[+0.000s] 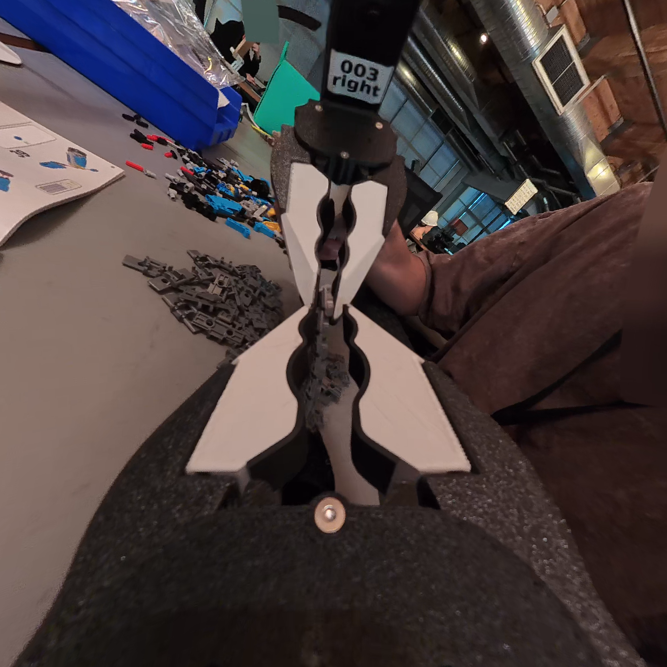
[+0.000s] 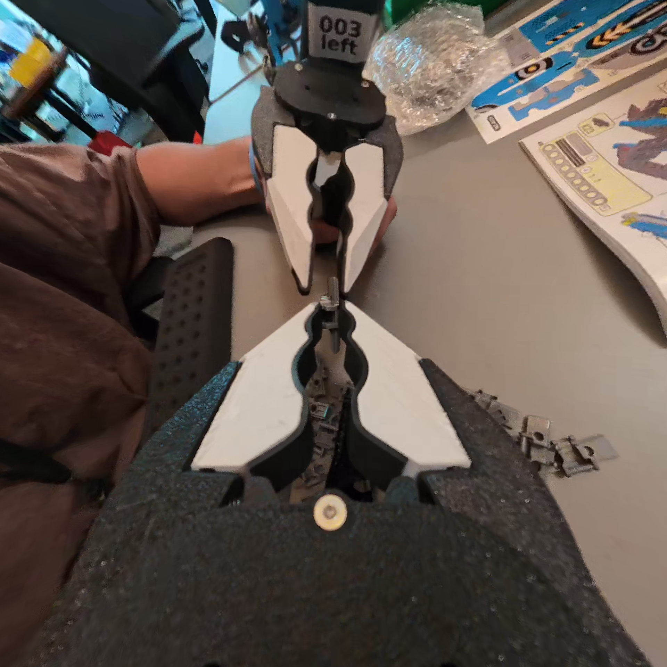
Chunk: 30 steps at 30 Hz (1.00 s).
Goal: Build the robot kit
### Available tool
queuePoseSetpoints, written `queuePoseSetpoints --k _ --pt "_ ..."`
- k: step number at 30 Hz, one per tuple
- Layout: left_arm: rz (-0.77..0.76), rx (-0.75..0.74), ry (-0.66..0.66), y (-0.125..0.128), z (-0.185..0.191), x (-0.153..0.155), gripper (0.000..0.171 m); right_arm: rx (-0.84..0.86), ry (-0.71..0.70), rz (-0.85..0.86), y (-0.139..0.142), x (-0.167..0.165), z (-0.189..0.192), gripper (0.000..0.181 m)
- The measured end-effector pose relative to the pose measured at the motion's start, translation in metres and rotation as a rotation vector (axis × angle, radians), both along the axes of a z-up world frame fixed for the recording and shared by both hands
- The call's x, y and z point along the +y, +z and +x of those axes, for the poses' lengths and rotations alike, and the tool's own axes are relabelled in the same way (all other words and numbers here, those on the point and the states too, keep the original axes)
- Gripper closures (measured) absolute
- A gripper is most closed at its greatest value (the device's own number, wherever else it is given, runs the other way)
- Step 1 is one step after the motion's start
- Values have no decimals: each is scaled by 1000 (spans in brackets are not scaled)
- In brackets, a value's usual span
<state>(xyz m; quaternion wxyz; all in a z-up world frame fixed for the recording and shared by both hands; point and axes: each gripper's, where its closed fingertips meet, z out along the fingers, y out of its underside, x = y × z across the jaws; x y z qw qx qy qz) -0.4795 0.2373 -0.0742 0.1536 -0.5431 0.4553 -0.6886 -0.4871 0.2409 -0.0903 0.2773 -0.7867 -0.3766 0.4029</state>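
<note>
My two grippers meet tip to tip above a grey table (image 1: 90, 361). My right gripper (image 2: 331, 305) is shut on a small grey link piece (image 2: 331, 288), which also shows in the left wrist view (image 1: 329, 301). The piece's free end pokes between the tips of my left gripper (image 1: 327, 308). In the right wrist view the left gripper (image 2: 325, 290) has its jaws a narrow gap apart. A dark grey strip (image 1: 319, 335) lies in that gap along one finger; I cannot tell if it is clamped. The right gripper (image 1: 325, 306) comes in from above.
A pile of dark grey links (image 1: 216, 292) lies under the grippers and shows again (image 2: 541, 444). Farther off are mixed blue, black and red pieces (image 1: 223, 187), a blue bin (image 1: 126, 65), an instruction booklet (image 2: 595, 187), bubble wrap (image 2: 426, 72) and a brown-sleeved arm (image 2: 72, 216).
</note>
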Motion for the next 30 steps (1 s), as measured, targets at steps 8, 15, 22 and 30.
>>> queuePoseSetpoints --k 8,15,22,30 --pt "52 14 43 -1 1 4 170 -24 -2 33 1 0 -2 172" --pt "17 -11 84 6 0 13 171 97 -34 40 10 9 -3 169" --pt "1 -60 114 13 -3 22 170 195 -55 -18 12 13 5 160" --pt "36 -67 120 13 -3 20 170 405 -57 -180 18 9 4 168"
